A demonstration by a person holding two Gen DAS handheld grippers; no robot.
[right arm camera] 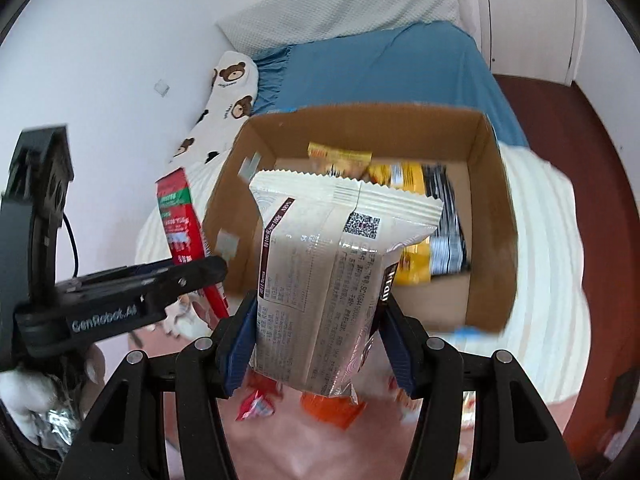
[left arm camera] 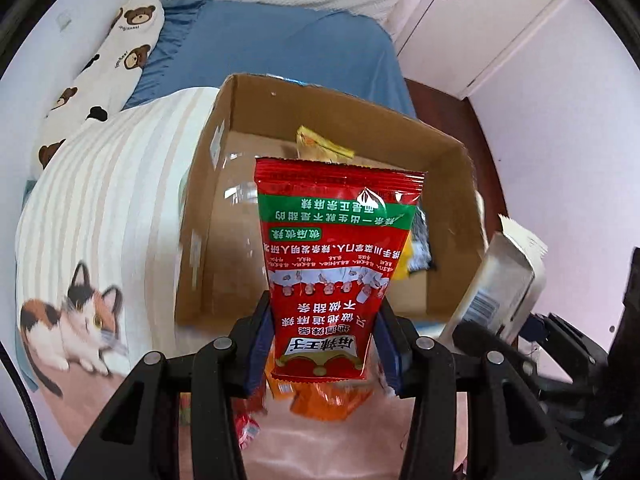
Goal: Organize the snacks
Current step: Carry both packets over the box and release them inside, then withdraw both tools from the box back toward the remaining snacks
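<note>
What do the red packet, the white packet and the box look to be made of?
Red packet: glossy plastic film, judging by the glare spots and serrated seal edge.
White packet: similar film, duller sheen, crimped zigzag top and a back seam; a foil lining is possible but cannot be told.
Box: plain brown corrugated cardboard, matte, with clear tape patches.

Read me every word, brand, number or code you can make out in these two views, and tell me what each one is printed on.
"GenRobot.AI": side of the left tongs, seen from the right wrist view.
"麻辣王子": red snack packet in the left tongs, printed upside down; its smaller lines are too blurred to read.
QR code, "Per 100g": white snack packet in the right tongs; its fine print is unreadable.
Barcode: same white packet; digits too small.
</note>
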